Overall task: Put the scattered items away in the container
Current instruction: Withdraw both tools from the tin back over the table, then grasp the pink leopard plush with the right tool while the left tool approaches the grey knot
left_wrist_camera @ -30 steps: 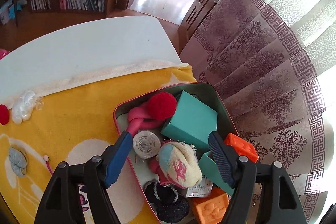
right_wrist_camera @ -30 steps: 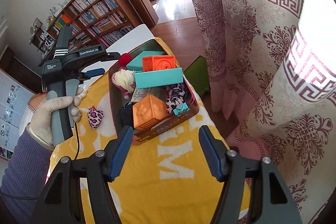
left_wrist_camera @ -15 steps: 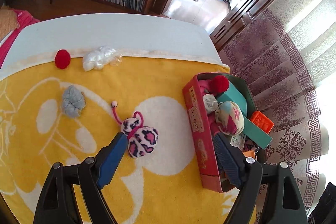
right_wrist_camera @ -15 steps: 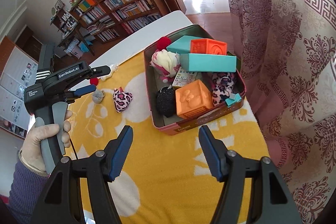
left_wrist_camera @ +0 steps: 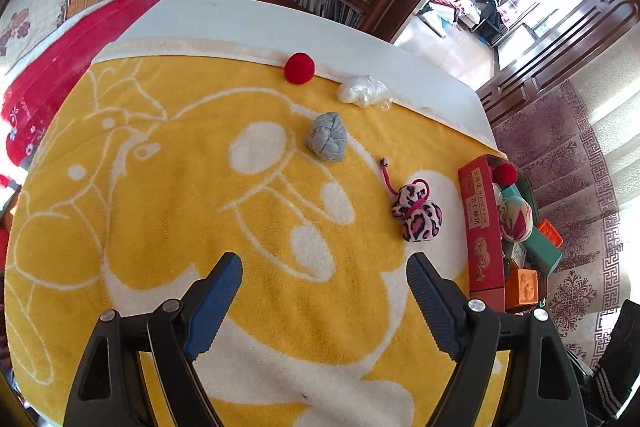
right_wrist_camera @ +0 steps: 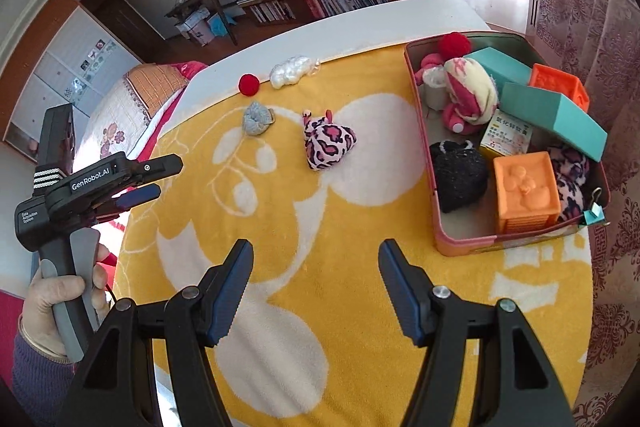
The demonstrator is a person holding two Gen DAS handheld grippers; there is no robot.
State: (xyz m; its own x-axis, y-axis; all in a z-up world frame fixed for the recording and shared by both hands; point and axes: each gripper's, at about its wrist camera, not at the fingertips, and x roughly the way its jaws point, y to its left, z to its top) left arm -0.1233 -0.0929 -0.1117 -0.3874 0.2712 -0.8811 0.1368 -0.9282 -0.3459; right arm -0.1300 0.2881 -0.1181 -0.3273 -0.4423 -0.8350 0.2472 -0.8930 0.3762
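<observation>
Swinging away from the tin (left_wrist_camera: 480, 223), my left gripper (left_wrist_camera: 320, 291) now hangs wide open, empty, over bare towel (left_wrist_camera: 160, 227); right gripper (right_wrist_camera: 316, 287) gapes empty too. Leopard pouch (left_wrist_camera: 418, 213) lies just beside the tin's wall.

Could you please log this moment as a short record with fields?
surface: yellow towel on a white table
container: tin, already holding blocks and soft toys
still out: red pompom; white wad; grey ball; leopard pouch
left gripper: open, empty
right gripper: open, empty
</observation>
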